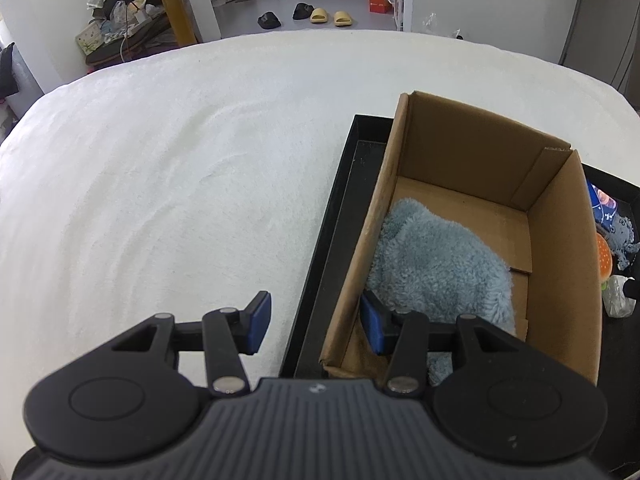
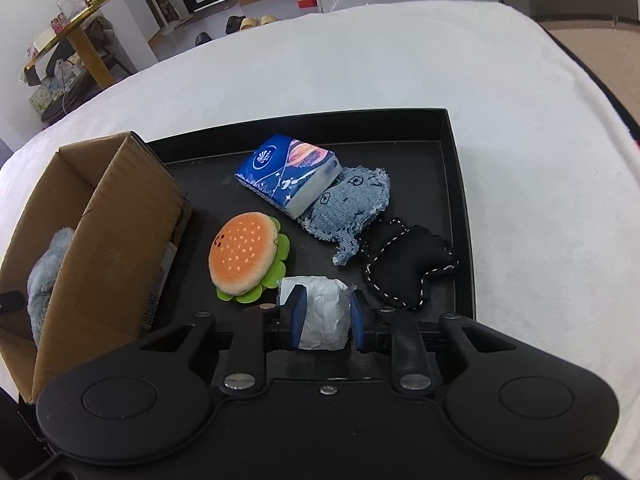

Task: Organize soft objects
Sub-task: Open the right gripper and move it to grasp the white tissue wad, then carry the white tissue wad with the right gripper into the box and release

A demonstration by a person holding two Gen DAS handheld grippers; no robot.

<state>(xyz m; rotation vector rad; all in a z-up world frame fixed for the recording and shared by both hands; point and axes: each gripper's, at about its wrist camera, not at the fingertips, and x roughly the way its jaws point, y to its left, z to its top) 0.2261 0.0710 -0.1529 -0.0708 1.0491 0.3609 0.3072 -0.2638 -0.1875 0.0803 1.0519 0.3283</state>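
Blue pads of the right gripper [image 2: 325, 316] pinch the white wrapped bundle [image 2: 324, 312] on the black tray [image 2: 452, 184]. Cardboard box [image 2: 100, 224] sits to its left, already holding the fluffy blue-grey cloth [image 1: 432, 264]. Left gripper [image 1: 316, 324] hovers half-open, empty, straddling the box's near wall. Burger plush [image 2: 246, 258], tissue pack [image 2: 288, 176] and two fabric toys wait on the tray.

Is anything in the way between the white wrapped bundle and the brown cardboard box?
Yes. The right gripper is shut on the white wrapped bundle, and the orange plush burger lies between it and the brown cardboard box, whose near wall stands tall.
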